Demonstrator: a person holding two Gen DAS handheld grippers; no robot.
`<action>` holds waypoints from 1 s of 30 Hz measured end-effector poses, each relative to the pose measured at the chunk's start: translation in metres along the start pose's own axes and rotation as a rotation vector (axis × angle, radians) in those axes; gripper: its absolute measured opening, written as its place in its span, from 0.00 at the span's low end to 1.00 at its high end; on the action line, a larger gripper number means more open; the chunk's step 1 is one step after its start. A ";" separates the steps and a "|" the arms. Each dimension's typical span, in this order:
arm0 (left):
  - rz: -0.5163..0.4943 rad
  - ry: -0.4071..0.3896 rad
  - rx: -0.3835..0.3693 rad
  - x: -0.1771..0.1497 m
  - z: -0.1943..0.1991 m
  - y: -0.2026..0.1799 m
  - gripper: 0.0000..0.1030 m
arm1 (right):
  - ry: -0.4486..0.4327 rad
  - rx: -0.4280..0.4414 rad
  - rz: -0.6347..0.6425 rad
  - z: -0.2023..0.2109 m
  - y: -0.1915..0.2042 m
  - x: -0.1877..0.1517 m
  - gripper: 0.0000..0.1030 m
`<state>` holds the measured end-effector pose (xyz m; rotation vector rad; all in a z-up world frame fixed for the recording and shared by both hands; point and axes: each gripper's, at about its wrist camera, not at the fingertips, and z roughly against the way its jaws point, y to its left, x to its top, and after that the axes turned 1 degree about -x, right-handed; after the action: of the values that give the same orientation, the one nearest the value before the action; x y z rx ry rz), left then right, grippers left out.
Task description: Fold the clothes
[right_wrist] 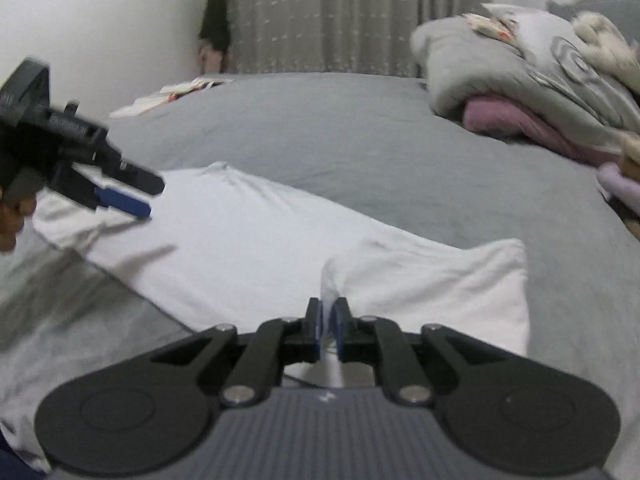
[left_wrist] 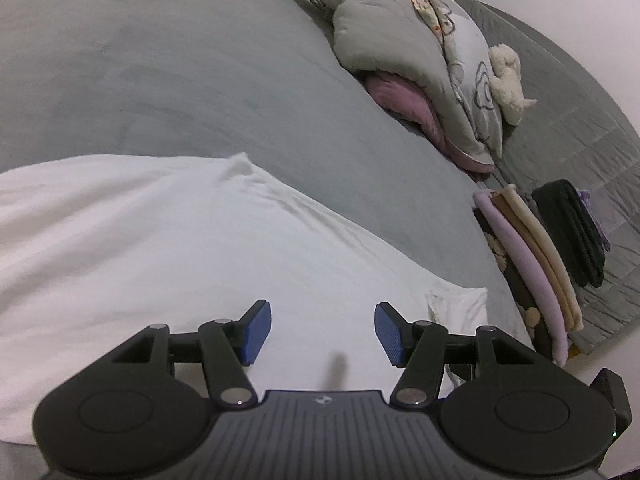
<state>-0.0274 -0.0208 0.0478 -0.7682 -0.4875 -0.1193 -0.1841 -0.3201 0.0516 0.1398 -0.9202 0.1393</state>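
White shirt (right_wrist: 248, 240) spread on the grey bed (right_wrist: 360, 140), one gripper free and one pinching

Over the left part of the shirt, the left gripper (left_wrist: 322, 332) hangs with jaws apart and nothing between them; at the shirt's near edge, the right gripper (right_wrist: 329, 326) is nearly closed and pinches a fold of the white cloth; right of the shirt lie a stack (left_wrist: 532, 264) of folded clothes and, further back, pillows (left_wrist: 400, 48)

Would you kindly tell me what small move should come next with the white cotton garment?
Probably close the open left gripper on the white cotton garment beneath it; the right gripper already pinches a fold.
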 end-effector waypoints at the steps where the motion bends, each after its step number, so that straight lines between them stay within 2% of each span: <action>1: -0.001 0.007 -0.009 0.000 -0.004 -0.005 0.54 | -0.006 0.009 -0.015 0.003 -0.001 0.001 0.09; 3: -0.015 0.021 -0.022 0.000 -0.013 -0.018 0.54 | -0.015 0.030 -0.041 0.007 -0.003 0.005 0.11; 4: -0.024 0.026 -0.025 0.001 -0.017 -0.023 0.54 | -0.023 0.044 -0.061 0.010 -0.006 0.005 0.18; 5: -0.035 0.035 -0.034 0.001 -0.022 -0.029 0.55 | -0.032 0.060 -0.085 0.013 -0.010 0.005 0.31; 7: -0.062 0.068 -0.061 0.004 -0.039 -0.049 0.56 | -0.057 0.073 -0.148 0.027 -0.020 0.001 0.45; 9: -0.077 0.116 -0.069 0.006 -0.061 -0.063 0.59 | -0.087 0.065 -0.217 0.040 -0.034 -0.004 0.46; 14: -0.089 0.201 -0.053 0.006 -0.103 -0.088 0.60 | -0.089 -0.003 -0.334 0.052 -0.068 -0.020 0.46; 17: -0.103 0.214 -0.024 0.002 -0.117 -0.105 0.60 | -0.088 -0.039 -0.399 0.059 -0.089 -0.033 0.46; 22: -0.140 0.214 -0.007 -0.005 -0.127 -0.125 0.59 | -0.113 -0.041 -0.452 0.066 -0.106 -0.047 0.46; 23: -0.148 0.215 -0.013 -0.006 -0.128 -0.128 0.55 | -0.116 -0.040 -0.456 0.066 -0.107 -0.049 0.46; 24: -0.152 0.219 -0.019 -0.006 -0.128 -0.130 0.47 | -0.120 -0.039 -0.462 0.066 -0.108 -0.050 0.46; 28: -0.161 0.229 -0.005 -0.009 -0.133 -0.133 0.35 | -0.132 -0.030 -0.481 0.064 -0.112 -0.055 0.46; 30: -0.156 0.218 0.013 -0.010 -0.134 -0.130 0.11 | -0.136 -0.030 -0.486 0.064 -0.114 -0.057 0.46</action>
<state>-0.0218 -0.2080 0.0435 -0.6951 -0.3401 -0.3410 -0.2474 -0.4465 0.0373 0.3438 -0.9981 -0.3378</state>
